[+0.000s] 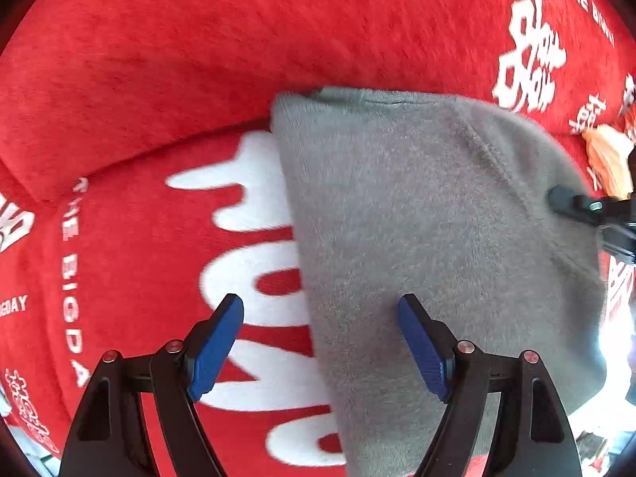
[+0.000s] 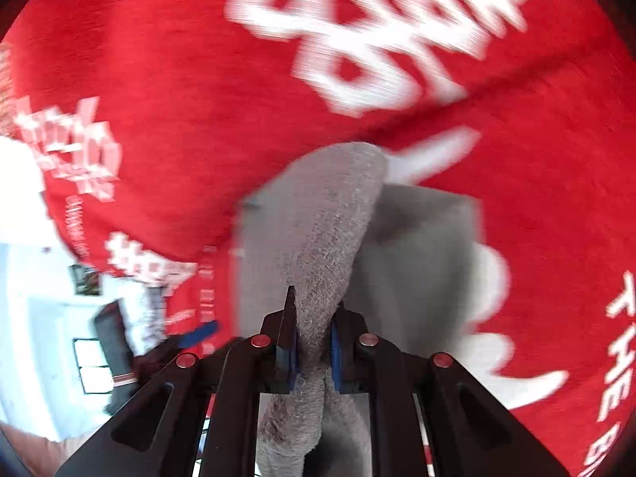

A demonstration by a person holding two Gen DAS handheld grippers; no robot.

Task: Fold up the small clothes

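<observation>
A small grey fleece garment (image 1: 417, 218) lies on a red cloth with white lettering (image 1: 159, 59). My left gripper (image 1: 320, 306) points down over the garment's left edge, jaws open, blue pads (image 1: 216, 342) apart, nothing between them. At the right edge of the left wrist view the other gripper's black finger (image 1: 576, 202) touches the grey fabric. In the right wrist view my right gripper (image 2: 312, 318) is shut on a bunched fold of the grey garment (image 2: 334, 214), which rises from the flat part (image 2: 421, 246) below it.
The red cloth (image 2: 159, 79) covers the whole surface under both views. A tan object (image 1: 608, 155) sits at the far right. Beyond the cloth's left edge in the right wrist view lie a pale floor (image 2: 35, 298) and a dark object (image 2: 115, 330).
</observation>
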